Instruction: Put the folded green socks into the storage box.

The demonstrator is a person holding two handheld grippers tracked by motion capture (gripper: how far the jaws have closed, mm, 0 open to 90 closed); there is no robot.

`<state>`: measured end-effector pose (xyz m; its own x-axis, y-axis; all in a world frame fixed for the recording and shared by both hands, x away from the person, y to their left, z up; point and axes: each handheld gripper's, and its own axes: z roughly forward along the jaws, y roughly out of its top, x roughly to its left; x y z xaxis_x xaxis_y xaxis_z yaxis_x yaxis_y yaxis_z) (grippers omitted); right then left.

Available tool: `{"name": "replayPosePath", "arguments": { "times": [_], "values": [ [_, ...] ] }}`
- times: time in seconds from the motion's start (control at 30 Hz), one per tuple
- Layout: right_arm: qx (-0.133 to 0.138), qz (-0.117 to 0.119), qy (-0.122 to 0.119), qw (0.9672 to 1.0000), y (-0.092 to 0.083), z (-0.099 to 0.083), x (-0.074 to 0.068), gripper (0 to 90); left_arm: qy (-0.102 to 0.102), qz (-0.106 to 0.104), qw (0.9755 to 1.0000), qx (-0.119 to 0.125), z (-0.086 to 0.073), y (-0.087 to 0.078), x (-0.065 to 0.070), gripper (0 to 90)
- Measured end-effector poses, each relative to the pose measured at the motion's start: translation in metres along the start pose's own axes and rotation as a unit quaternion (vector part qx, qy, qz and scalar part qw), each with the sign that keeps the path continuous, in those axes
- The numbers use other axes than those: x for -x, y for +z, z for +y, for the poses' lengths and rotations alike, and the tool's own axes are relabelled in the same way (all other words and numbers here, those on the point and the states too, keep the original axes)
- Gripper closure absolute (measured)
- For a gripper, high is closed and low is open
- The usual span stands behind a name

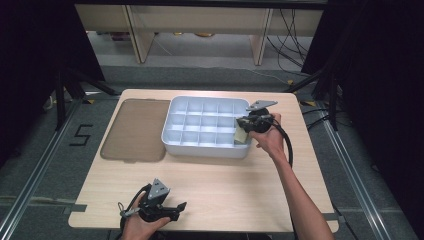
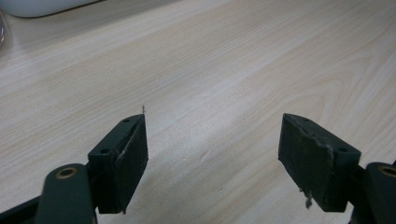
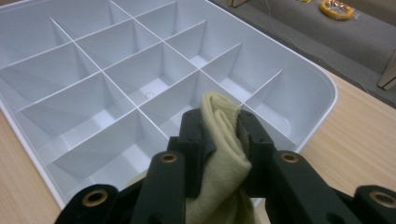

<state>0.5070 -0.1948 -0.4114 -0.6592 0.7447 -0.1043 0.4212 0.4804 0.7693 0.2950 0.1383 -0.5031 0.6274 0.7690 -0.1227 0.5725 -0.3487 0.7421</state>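
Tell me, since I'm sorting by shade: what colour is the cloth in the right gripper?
Pale yellowish beige cloth; clearest in the right gripper view.

In the right gripper view, the right claw (image 3: 219,140) covers much of the cloth (image 3: 219,163); the cloth's lower part runs off the bottom edge, so its full shape cannot be told. The tray (image 3: 322,88) is cut off at the top and left edges. In the high view, the cloth (image 1: 240,136) is too small to make out. In the left gripper view, the tray (image 2: 42,5) is cut by the top edge.
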Motion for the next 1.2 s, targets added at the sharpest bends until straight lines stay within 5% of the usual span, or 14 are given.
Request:
{"name": "replayPosePath", "arguments": {
  "times": [0.07,0.5,0.57,0.77,0.8,0.93,1.1,1.2],
  "values": [
    [-0.011,0.0,0.01,0.9999,0.002,-0.002,-0.002,74.1,-0.003,0.003,1.0,-0.003,0.0,0.001,0.0,23.7],
    [-0.034,-0.02,-0.031,0.9987,0.014,-0.008,-0.009,74.1,-0.004,0.001,1.0,-0.004,-0.001,0.001,0.001,23.7],
    [-0.037,-0.022,-0.036,0.9984,0.015,-0.01,-0.009,74.1,0.011,-0.002,0.9998,-0.016,0.0,-0.002,-0.001,23.7],
    [-0.032,-0.027,-0.044,0.9982,0.017,-0.017,-0.013,74.1,-0.008,0.0,1.0,-0.001,0.0,0.0,0.001,23.7],
    [-0.033,-0.025,-0.05,0.9979,0.018,-0.018,-0.014,74.0,0.009,-0.003,0.9999,-0.014,0.001,-0.003,-0.001,23.7],
    [-0.039,-0.022,-0.056,0.9975,0.019,-0.022,-0.017,74.0,-0.006,0.003,1.0,-0.002,0.0,0.001,0.001,23.7],
    [-0.032,-0.021,-0.054,0.9978,0.021,-0.027,-0.018,73.7,0.008,0.0,0.9999,-0.011,0.0,-0.002,-0.001,23.7],
    [-0.039,-0.03,-0.058,0.9971,0.02,-0.028,-0.02,72.7,-0.007,0.005,1.0,-0.002,0.0,0.0,0.0,23.7]
  ]
}}
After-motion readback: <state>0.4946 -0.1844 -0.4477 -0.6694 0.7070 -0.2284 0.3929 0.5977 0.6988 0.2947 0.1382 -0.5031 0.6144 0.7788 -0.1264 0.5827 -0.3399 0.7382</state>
